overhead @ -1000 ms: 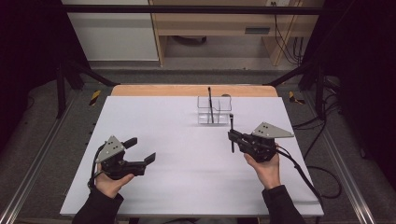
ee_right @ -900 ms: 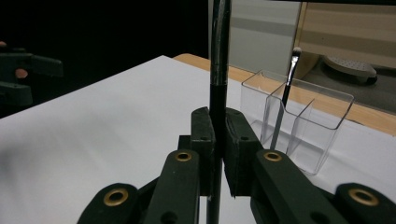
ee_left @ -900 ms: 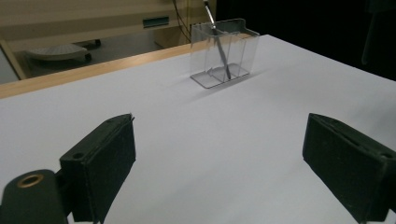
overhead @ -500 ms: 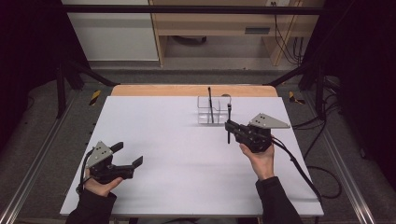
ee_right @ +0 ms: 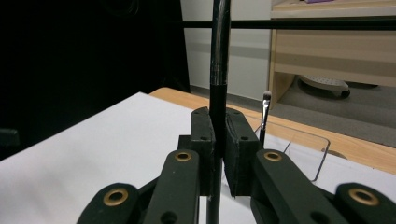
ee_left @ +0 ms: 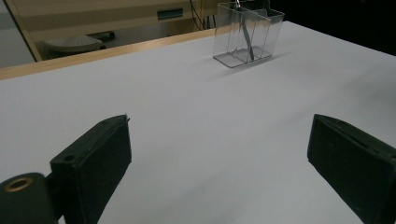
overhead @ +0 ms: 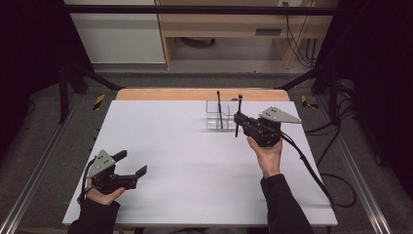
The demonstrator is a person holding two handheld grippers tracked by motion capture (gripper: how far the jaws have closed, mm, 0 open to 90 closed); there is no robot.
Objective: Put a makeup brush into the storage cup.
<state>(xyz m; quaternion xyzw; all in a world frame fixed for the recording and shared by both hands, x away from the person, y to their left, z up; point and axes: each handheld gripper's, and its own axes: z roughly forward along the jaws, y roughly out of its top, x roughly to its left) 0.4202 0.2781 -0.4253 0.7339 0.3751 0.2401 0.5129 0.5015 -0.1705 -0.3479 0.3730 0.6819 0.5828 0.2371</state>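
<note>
A clear plastic holder (overhead: 213, 123) with several compartments stands at the back of the white table (overhead: 170, 136). One thin black brush (overhead: 219, 109) leans inside it. My right gripper (overhead: 237, 119) is shut on a second black brush (overhead: 239, 106), held upright just right of the holder. In the right gripper view the pads (ee_right: 201, 144) clamp that brush's handle (ee_right: 219, 56), with the holder (ee_right: 303, 149) and the other brush (ee_right: 265, 112) just beyond. My left gripper (overhead: 132, 162) stands open and holds nothing near the front left corner. In its view the jaws (ee_left: 219, 158) gape over bare table, the holder (ee_left: 247, 32) far off.
A wooden strip (overhead: 195, 94) edges the table's far side. Beyond it stand a wooden desk (overhead: 219, 29) and a white cabinet (overhead: 117, 34). Black frame legs (overhead: 63, 83) and cables (overhead: 336, 195) flank the table.
My right gripper has carried the brush away from me to just beside the holder. My left gripper has drawn back to the left, toward the front corner.
</note>
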